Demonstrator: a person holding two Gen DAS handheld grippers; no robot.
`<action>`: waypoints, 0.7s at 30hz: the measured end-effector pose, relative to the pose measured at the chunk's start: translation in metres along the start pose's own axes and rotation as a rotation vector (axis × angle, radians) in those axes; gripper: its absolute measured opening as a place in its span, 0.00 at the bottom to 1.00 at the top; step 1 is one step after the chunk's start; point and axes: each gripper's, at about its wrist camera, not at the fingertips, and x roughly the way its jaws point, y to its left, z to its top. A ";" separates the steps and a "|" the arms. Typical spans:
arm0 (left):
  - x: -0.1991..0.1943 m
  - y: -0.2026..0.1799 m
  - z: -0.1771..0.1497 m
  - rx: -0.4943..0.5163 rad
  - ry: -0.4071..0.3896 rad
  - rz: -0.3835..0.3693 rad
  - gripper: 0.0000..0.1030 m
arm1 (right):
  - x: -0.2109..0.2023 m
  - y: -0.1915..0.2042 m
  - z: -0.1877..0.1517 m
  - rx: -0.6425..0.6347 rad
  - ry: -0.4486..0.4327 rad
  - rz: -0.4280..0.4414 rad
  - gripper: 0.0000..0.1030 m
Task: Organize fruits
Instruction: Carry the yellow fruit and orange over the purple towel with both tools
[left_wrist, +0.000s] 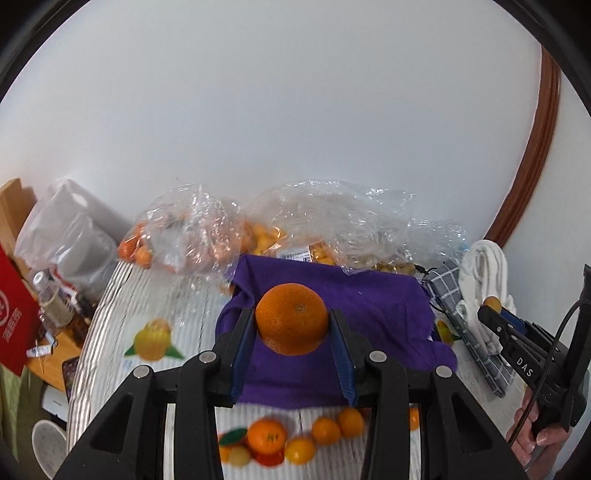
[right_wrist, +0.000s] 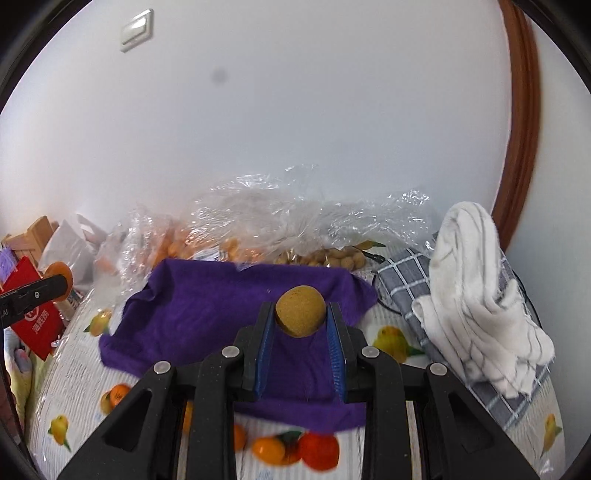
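Note:
My left gripper (left_wrist: 291, 319) is shut on an orange (left_wrist: 291, 317) and holds it above the purple cloth (left_wrist: 369, 306). My right gripper (right_wrist: 301, 313) is shut on a small tan round fruit (right_wrist: 301, 311), also above the purple cloth (right_wrist: 207, 295). The right gripper shows at the right of the left wrist view (left_wrist: 493, 308) with the small fruit (left_wrist: 492, 303) in its tips. The left gripper's tip and orange (right_wrist: 61, 275) show at the left of the right wrist view. Clear plastic bags (left_wrist: 192, 229) with small oranges lie behind the cloth, and one bag holds tan fruits (right_wrist: 332, 256).
The table has a fruit-print cover (left_wrist: 155, 339). A grey checked cloth (right_wrist: 406, 280) and a white towel (right_wrist: 476, 288) lie at the right. A red box (left_wrist: 14, 317), a bottle (left_wrist: 48, 295) and a white bag (left_wrist: 66, 229) are at the left. A white wall stands behind.

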 end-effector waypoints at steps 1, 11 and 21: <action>0.006 -0.001 0.002 0.004 0.002 0.001 0.37 | 0.010 -0.001 0.004 -0.003 0.006 -0.004 0.27; 0.095 0.009 0.007 -0.012 0.090 0.011 0.37 | 0.087 -0.003 -0.011 -0.003 0.083 0.013 0.27; 0.146 0.011 -0.017 0.016 0.212 0.019 0.37 | 0.120 0.001 -0.033 -0.047 0.148 -0.002 0.27</action>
